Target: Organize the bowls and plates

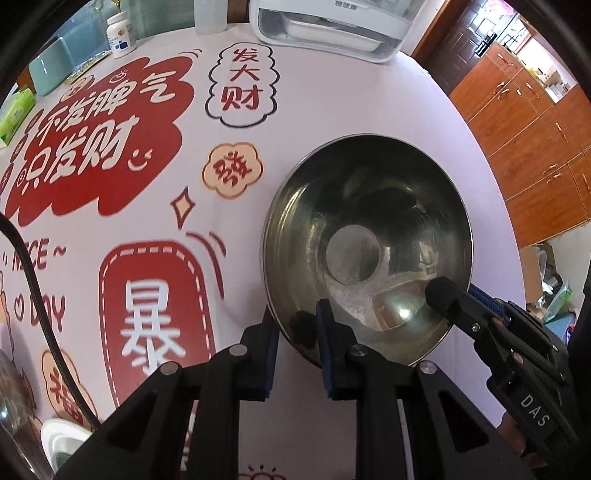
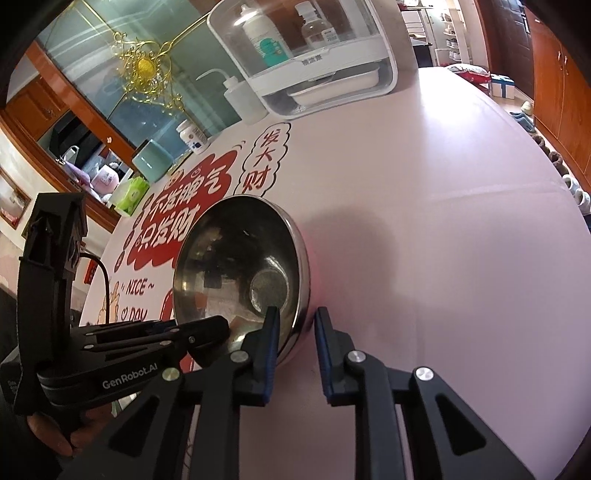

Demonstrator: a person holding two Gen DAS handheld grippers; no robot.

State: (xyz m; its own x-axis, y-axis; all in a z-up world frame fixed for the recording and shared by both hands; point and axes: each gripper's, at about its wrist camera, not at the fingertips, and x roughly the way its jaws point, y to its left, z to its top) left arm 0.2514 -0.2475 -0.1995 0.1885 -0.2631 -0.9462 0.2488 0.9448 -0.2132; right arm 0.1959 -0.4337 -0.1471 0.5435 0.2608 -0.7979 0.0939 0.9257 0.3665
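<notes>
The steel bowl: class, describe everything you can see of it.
The bowl is round, shiny metal, apparently steel, with a thin rolled rim and a small flat circular base. It looks empty, its inside dull and streaked. It sits on the printed tablecloth, seemingly tipped. Both tools straddle its near rim, one finger inside and one outside: left tool, right tool.

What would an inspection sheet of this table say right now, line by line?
Surface: pink tablecloth with red Chinese slogans.
Job's things: one steel bowl, upright, empty.
Clutter: white dish cabinet, squeeze bottle, pill bottle, tissue pack, teal container.
Grippers: left gripper and right gripper each straddle the bowl's rim, jaws apart.
Cables: black cable over the cloth.
Surroundings: wooden cabinets.
</notes>
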